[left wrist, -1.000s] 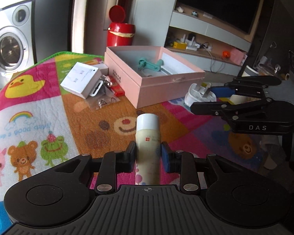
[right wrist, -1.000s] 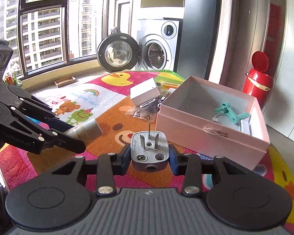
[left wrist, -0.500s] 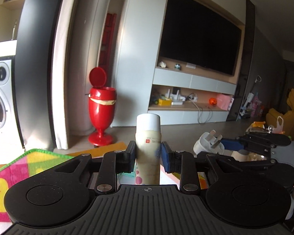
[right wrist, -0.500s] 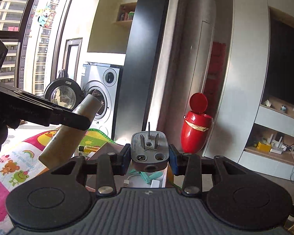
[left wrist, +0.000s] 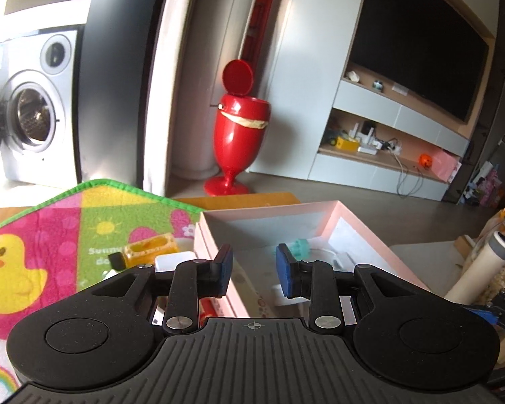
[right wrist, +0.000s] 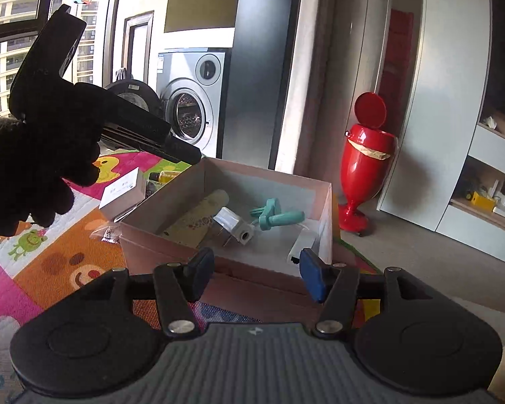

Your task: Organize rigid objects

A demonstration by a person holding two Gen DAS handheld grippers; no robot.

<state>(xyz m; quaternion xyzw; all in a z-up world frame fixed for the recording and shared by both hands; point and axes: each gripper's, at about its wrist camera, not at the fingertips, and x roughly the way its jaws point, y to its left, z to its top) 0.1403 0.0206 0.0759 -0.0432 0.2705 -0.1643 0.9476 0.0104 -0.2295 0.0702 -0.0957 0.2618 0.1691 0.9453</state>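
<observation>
Soft, bright play mat (right wrist: 50, 262) covers the surface. Both left tongs (left wrist: 253, 271) and right tongs (right wrist: 255, 274) are spread wide, holding nothing. Just ahead, the pink cardboard box (right wrist: 325, 222) holds a round tube (right wrist: 198, 215) and a blocky grey plug (right wrist: 234, 227).

box (right wrist: 225, 245): on mat (right wrist: 50, 262)
in box: bottle (right wrist: 198, 215), plug (right wrist: 234, 225) right of it
bin (right wrist: 363, 171): behind box
</observation>
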